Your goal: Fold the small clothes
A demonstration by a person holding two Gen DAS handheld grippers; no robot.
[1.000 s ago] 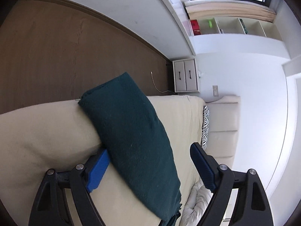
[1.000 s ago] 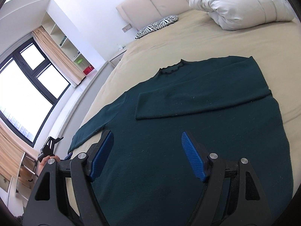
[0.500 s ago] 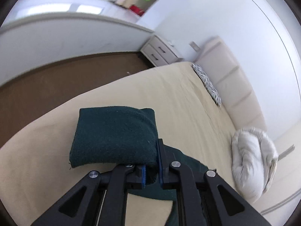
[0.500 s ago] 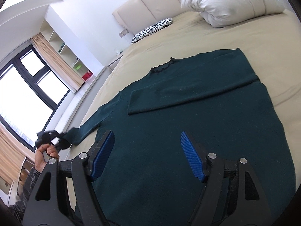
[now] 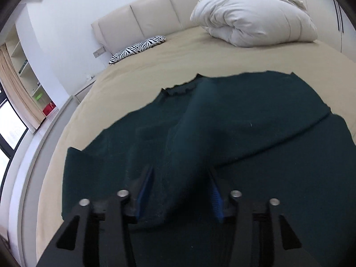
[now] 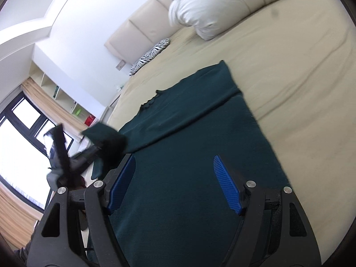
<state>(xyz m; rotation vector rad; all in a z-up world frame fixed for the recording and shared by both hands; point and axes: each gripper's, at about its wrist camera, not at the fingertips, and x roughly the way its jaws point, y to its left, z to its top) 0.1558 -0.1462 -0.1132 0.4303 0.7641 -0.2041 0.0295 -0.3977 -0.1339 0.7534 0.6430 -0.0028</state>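
Left gripper (image 5: 181, 189) tilted down, fingers opening around sweater sleeve (image 5: 189, 138); right gripper (image 6: 175, 184) hovering, fingers apart, empty.

- My left gripper (image 5: 180, 191), shut on the sleeve (image 5: 184, 146) at the bed's edge half a second ago, has swung it across the sweater (image 5: 278, 178); jaws are opening, sleeve between them.
- My right gripper (image 6: 173, 180) rolled slightly, tilting its view.

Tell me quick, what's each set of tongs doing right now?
Left tongs: opening, with the sweater's sleeve lying between the pads, no longer pinched.
Right tongs: open, holding nothing, above the green sweater.
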